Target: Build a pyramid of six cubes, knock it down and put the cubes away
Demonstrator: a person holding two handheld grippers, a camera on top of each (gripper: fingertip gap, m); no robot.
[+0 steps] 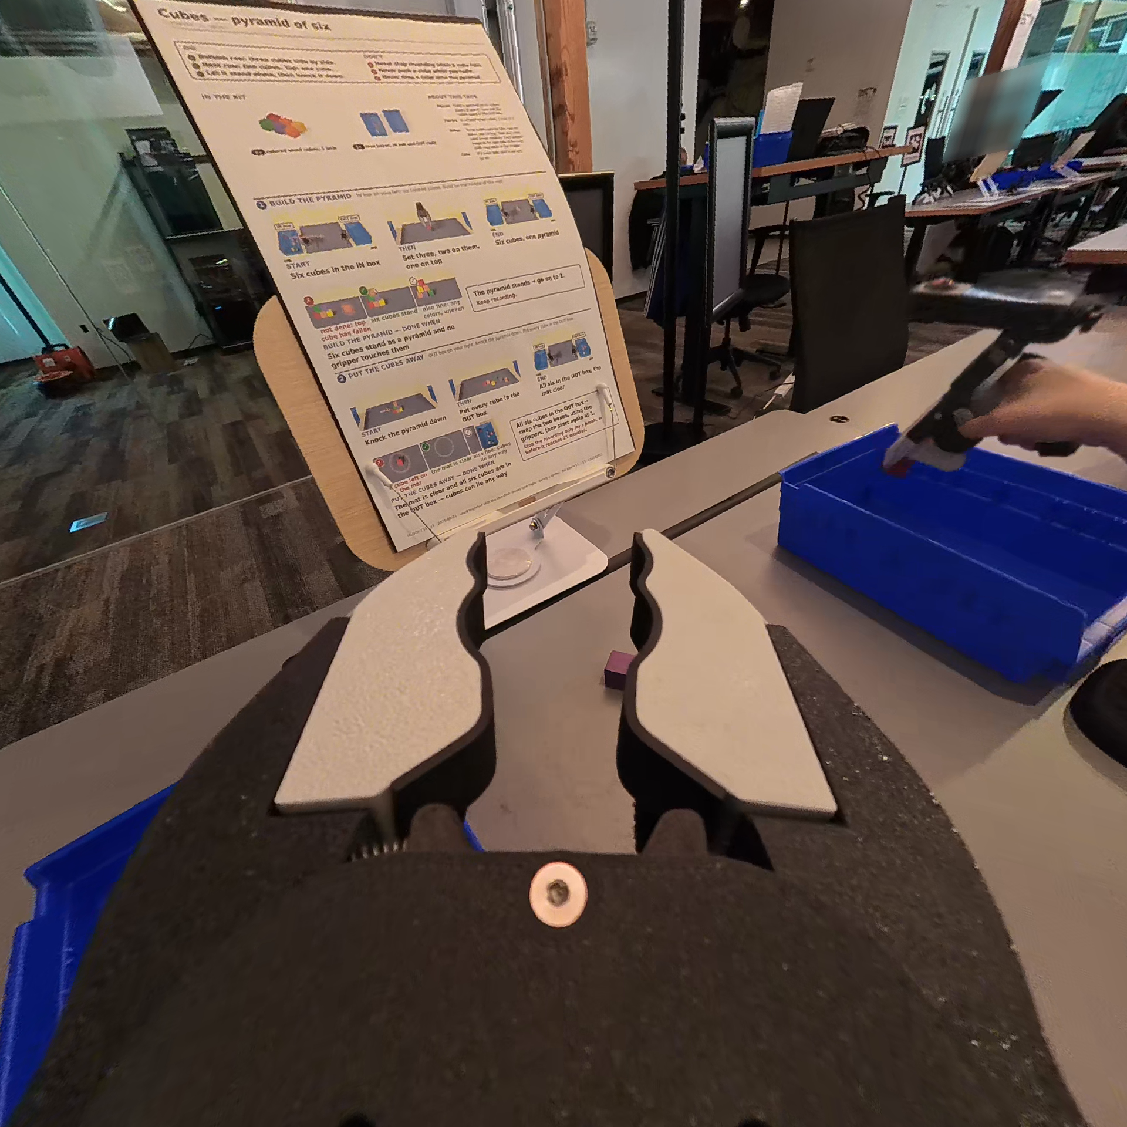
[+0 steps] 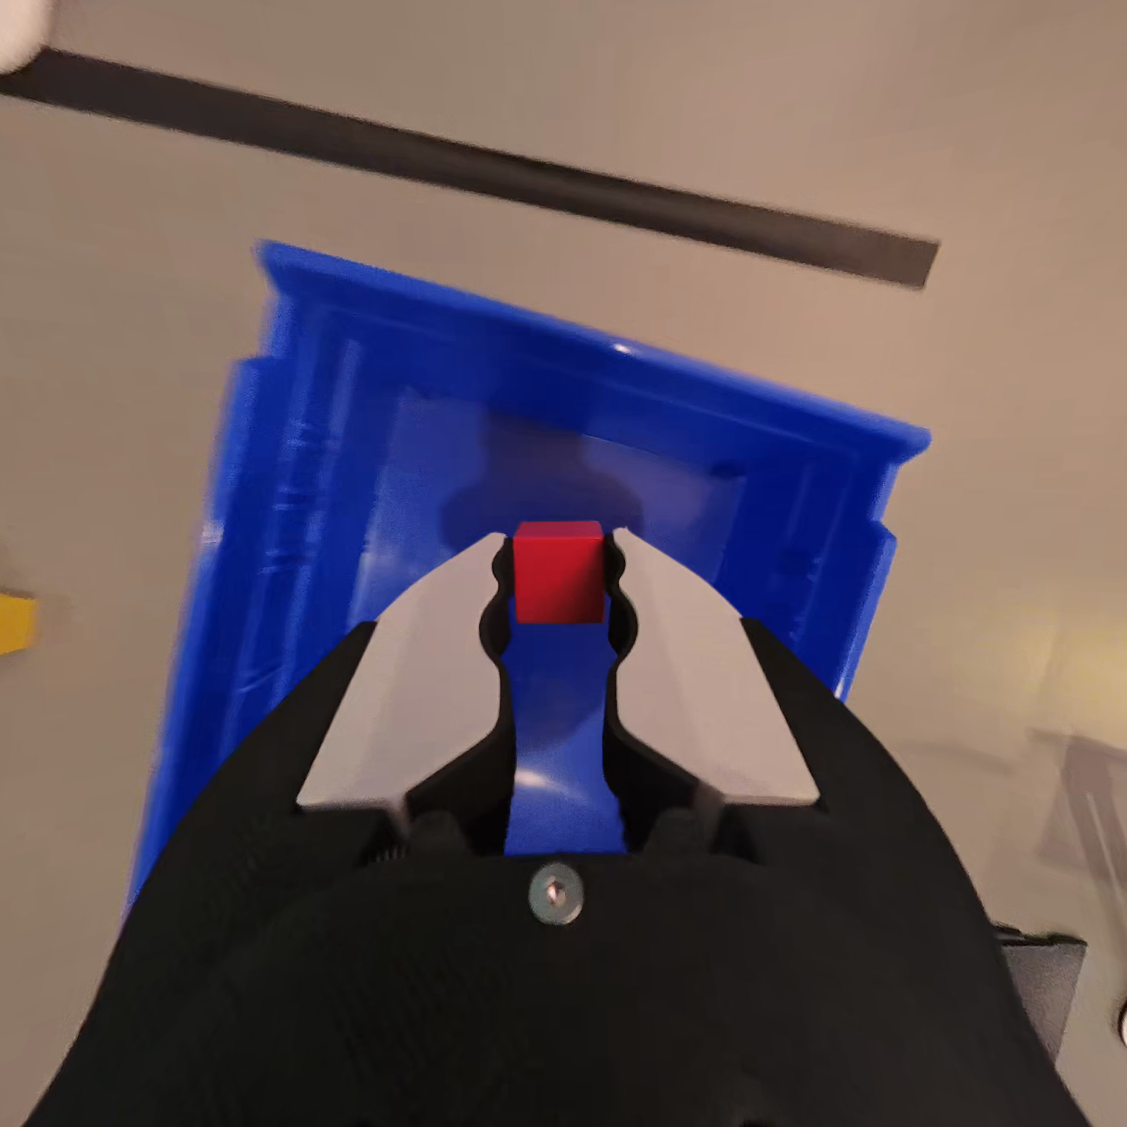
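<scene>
Purple cube [image 1: 617, 668] lies on the grey table [image 1: 976, 811], just beside the right finger of the left gripper [image 1: 558, 549], whose jaws stand apart with nothing between them. Farther right, the right gripper [image 2: 559, 535] is clamped on a red cube [image 2: 558, 573] over the blue box [image 2: 671, 390].

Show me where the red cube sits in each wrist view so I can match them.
Left wrist view: red cube far right, small, in the right gripper over the blue box.
Right wrist view: red cube centre, clamped at the fingertips.
Shared landmark: the blue box beneath it.
</scene>
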